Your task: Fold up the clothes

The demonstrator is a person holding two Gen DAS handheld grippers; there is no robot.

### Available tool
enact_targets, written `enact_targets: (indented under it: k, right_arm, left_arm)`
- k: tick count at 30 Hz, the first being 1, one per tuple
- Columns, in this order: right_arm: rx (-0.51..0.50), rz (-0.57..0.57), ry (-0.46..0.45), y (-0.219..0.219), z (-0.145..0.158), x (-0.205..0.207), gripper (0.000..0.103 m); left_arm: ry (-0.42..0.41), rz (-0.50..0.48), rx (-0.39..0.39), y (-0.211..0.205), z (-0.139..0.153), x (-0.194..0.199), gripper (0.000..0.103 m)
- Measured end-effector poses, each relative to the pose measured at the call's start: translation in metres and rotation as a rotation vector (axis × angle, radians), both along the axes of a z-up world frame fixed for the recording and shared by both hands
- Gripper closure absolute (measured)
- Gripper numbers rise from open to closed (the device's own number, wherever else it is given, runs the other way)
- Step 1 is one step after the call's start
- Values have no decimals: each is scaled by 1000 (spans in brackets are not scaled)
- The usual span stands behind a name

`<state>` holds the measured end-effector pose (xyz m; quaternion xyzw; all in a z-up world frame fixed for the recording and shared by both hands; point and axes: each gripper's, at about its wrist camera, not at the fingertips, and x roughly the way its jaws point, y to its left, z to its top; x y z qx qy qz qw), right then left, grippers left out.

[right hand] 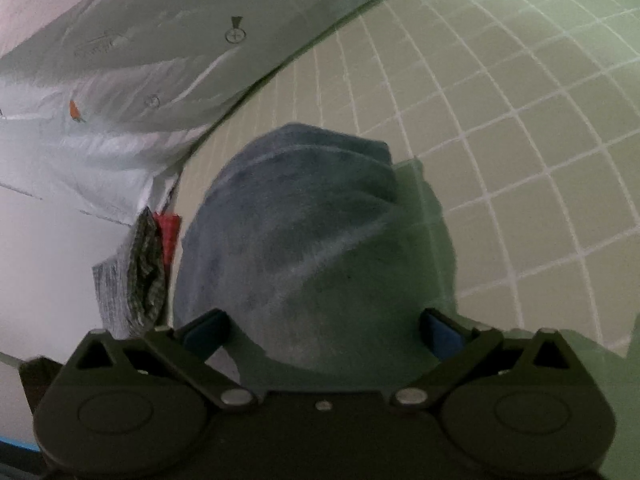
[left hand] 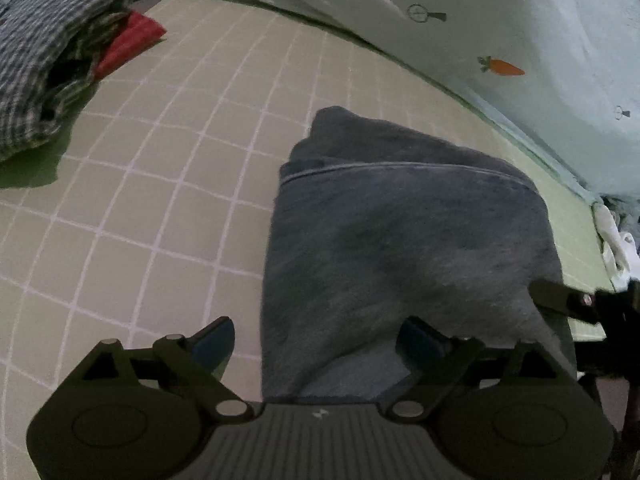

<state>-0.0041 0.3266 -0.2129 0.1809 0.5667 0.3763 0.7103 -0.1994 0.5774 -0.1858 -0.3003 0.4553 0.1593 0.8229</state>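
A folded grey-blue garment [left hand: 408,248] lies on the green checked bed sheet [left hand: 168,200]. My left gripper [left hand: 316,340] is open, its jaws wide apart over the garment's near left edge, holding nothing. My right gripper [right hand: 324,330] is also open and empty, just over the near end of the same garment [right hand: 304,232]. Part of the right gripper [left hand: 576,304] shows at the right edge of the left wrist view.
A checked shirt [left hand: 48,72] and a red cloth [left hand: 132,40] are piled at the far left; they also show in the right wrist view [right hand: 148,264]. A white quilt with carrot print [left hand: 480,40] borders the sheet. White cloth [left hand: 616,248] lies at the right.
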Motion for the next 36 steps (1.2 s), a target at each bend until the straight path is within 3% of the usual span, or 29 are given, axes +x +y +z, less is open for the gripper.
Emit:
enact_targets:
  k: [4, 6, 7, 8, 10, 12, 14, 20, 27, 32, 36]
  right_arm:
    - [-8, 20, 3, 8, 3, 3, 0]
    - [2, 30, 17, 8, 3, 5, 2]
    - [10, 34, 16, 6, 4, 4, 12]
    - [23, 37, 11, 4, 7, 3, 31]
    - [50, 35, 2, -2, 14, -3, 48]
    - [72, 31, -2, -9, 21, -9, 53]
    - [93, 37, 1, -15, 28, -13, 56]
    - [169, 103, 4, -23, 58, -31, 57]
    - [272, 219, -8, 11, 97, -41, 57]
    - [377, 328, 5, 76, 125, -42, 57]
    - [471, 402, 23, 154, 141, -43, 57]
  left_arm:
    - [-57, 29, -37, -6, -1, 1, 17]
    - [-56, 45, -27, -13, 0, 2, 25]
    - [-51, 50, -18, -17, 2, 3, 29]
    - [-47, 56, -10, -20, 4, 3, 37]
    - [-33, 75, 4, -25, 7, 0, 51]
    - [-35, 97, -4, -26, 10, -8, 66]
    - [-47, 127, -41, -29, 15, -17, 73]
    - [-83, 154, -19, -48, 42, -46, 76]
    - [-213, 304, -19, -13, 89, -87, 78]
    - [-266, 355, 120, 28, 142, -112, 78]
    - [-301, 394, 243, 80, 178, -129, 78]
